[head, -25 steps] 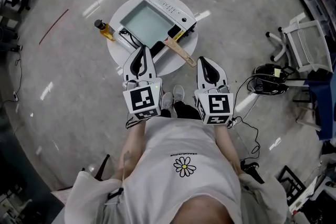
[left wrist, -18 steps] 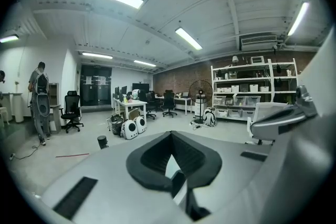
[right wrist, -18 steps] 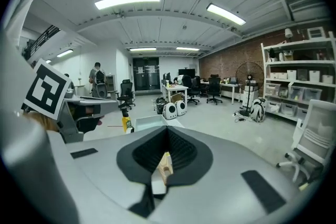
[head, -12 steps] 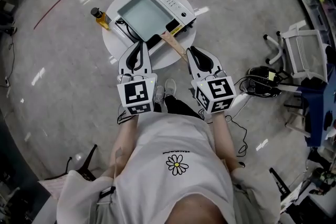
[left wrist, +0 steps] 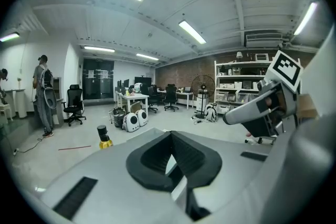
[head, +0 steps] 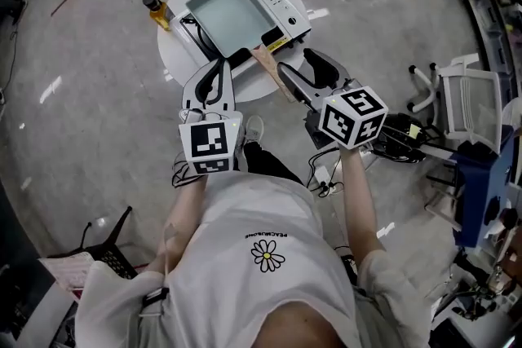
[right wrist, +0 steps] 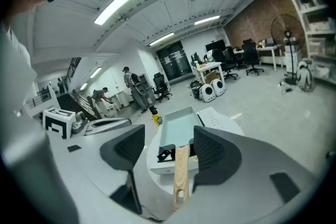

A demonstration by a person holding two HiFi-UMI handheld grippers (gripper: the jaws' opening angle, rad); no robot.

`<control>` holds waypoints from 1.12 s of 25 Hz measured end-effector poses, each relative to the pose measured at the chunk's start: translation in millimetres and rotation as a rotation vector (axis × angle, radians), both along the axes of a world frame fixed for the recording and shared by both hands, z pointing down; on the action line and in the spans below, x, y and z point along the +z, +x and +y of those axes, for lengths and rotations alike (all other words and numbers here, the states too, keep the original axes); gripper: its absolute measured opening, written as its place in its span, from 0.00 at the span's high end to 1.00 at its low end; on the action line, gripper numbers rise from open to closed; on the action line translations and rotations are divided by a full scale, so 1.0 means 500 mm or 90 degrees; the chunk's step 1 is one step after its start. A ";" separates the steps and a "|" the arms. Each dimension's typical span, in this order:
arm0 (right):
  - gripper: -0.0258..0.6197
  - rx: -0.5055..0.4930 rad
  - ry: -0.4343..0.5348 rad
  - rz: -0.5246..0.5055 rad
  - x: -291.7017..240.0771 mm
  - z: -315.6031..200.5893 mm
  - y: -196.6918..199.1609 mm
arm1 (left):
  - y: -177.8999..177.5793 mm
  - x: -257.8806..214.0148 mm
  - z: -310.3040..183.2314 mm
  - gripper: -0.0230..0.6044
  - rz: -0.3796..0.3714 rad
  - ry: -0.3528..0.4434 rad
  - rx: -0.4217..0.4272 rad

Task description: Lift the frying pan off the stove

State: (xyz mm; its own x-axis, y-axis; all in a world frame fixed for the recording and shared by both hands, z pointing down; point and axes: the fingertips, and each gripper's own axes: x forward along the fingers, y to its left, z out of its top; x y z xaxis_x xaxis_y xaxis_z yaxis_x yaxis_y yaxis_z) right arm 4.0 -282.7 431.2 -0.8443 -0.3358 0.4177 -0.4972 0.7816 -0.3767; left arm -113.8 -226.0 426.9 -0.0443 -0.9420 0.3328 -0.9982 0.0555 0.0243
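Observation:
A square pale-teal frying pan [head: 231,12] sits on a white stove [head: 284,8] on a round white table [head: 175,57]. Its wooden handle [head: 267,63] points toward me. My right gripper [head: 298,63] hovers just short of the handle's end; its jaws have just been opening and now stand wide. In the right gripper view the handle [right wrist: 181,168] shows in the gap between the jaws of the right gripper [right wrist: 170,152], farther out and untouched, with the pan [right wrist: 181,126] behind it. My left gripper [head: 217,71] is shut and empty at the table's near edge, left of the handle.
A yellow oil bottle [head: 155,11] stands on the table's far left. Cables [head: 408,130] and a white rack [head: 469,85] lie on the floor to the right. Desks, chairs and people [left wrist: 43,94] are far off in the room.
The right gripper has gone from shut to wide open, swung left and turned toward the pan's handle. The left gripper has barely shifted.

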 end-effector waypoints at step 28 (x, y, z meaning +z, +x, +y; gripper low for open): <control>0.52 -0.348 -0.678 -0.142 0.257 0.014 -0.110 | -0.038 0.157 -0.012 0.96 0.068 -0.120 -0.094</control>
